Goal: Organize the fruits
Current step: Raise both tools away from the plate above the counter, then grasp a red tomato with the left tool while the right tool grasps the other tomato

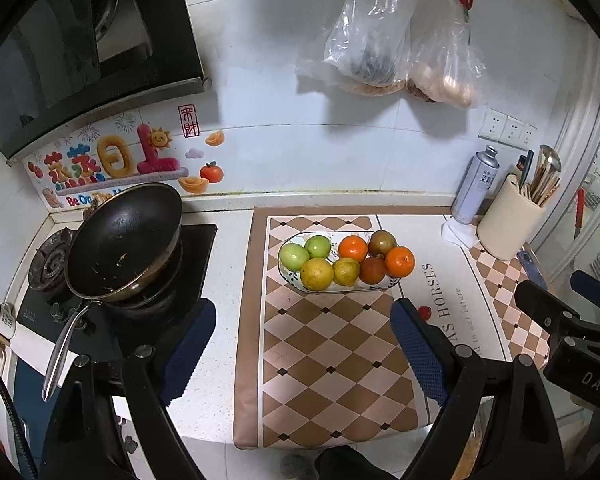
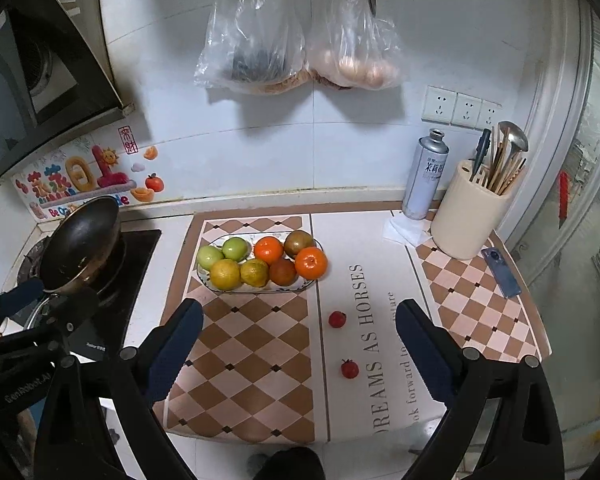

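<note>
The fruit plate (image 2: 312, 278) sat on the mat (image 2: 256, 360) toward the counter's back edge. My pan (image 2: 82, 242) stood left of it, the utensil holder (image 2: 466, 220) in the back right corner. Two small fruits (image 2: 337, 319) lay nearer the front edge.

A dirty black pan (image 1: 124, 240) was left on the stove (image 1: 112, 280). Two plastic bags (image 2: 296, 40) were hung on the tiled wall, and a spray can (image 2: 424, 176) was parked just beside the utensil holder (image 2: 468, 216).
</note>
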Demonstrator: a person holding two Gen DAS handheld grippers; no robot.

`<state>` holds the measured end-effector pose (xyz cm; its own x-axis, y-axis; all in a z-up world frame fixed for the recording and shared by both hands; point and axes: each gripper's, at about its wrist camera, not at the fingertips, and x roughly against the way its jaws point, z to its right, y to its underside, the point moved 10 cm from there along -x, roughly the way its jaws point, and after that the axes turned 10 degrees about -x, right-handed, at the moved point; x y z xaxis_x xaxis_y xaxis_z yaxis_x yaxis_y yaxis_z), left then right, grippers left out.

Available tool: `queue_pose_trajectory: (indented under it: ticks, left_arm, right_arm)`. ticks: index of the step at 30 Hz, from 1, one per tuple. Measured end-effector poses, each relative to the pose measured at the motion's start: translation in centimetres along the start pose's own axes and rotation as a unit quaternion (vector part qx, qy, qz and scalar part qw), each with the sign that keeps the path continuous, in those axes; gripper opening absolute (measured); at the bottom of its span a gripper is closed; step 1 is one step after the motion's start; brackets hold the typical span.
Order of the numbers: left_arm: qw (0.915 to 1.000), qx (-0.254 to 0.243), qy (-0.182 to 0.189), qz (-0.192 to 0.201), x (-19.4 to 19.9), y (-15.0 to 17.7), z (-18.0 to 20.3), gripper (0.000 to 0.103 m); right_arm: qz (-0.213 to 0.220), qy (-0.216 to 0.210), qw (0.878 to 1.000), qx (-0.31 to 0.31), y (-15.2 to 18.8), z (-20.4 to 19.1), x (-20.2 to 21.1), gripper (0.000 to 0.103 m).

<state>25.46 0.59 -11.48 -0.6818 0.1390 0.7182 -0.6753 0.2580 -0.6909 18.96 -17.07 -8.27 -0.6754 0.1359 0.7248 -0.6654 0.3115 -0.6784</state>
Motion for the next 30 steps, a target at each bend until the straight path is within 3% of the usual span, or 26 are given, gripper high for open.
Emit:
queue_pose_trajectory:
  ticks: [8, 10, 12, 19, 21, 23, 30]
  left_arm:
    - [1.0, 0.001, 0.005, -0.003, 0.0, 0.4, 0.3, 0.089]
    - [0.9999, 0.003, -0.003, -0.015, -1.1, 0.5, 0.4, 0.103]
    - [0.9995, 0.003, -0.016, -0.027, -2.3, 0.8, 0.5, 0.103]
    - [0.9937, -0.017, -0.045, -0.101, -9.1, 2.4, 3.7, 0.103]
    - [0.9902, -0.023, -0.054, -0.127, -11.5, 3.4, 5.0, 0.103]
    - [0.985, -0.03, -0.063, -0.158, -13.9, 4.6, 6.1, 0.103]
    - [0.9649, -0.03, -0.09, -0.245, -21.2, 8.5, 8.6, 0.103]
  right_arm:
    - [-0.005, -0.022, 0.999, -0.029, 0.4, 0.9, -0.4, 0.099]
    - [-0.026, -0.038, 0.998, -0.044, 0.7, 1.8, -1.9, 0.099]
    - [-0.051, -0.052, 0.996, -0.059, 1.1, 2.9, -3.7, 0.099]
    - [-0.133, -0.034, 0.986, -0.096, 3.5, 9.8, -13.1, 0.099]
    - [-0.16, -0.032, 0.981, -0.101, 4.4, 11.9, -16.5, 0.093]
    - [-0.195, -0.046, 0.974, -0.107, 5.5, 13.3, -20.4, 0.08]
    - [-0.253, -0.067, 0.963, -0.066, 7.2, 13.4, -30.1, 0.071]
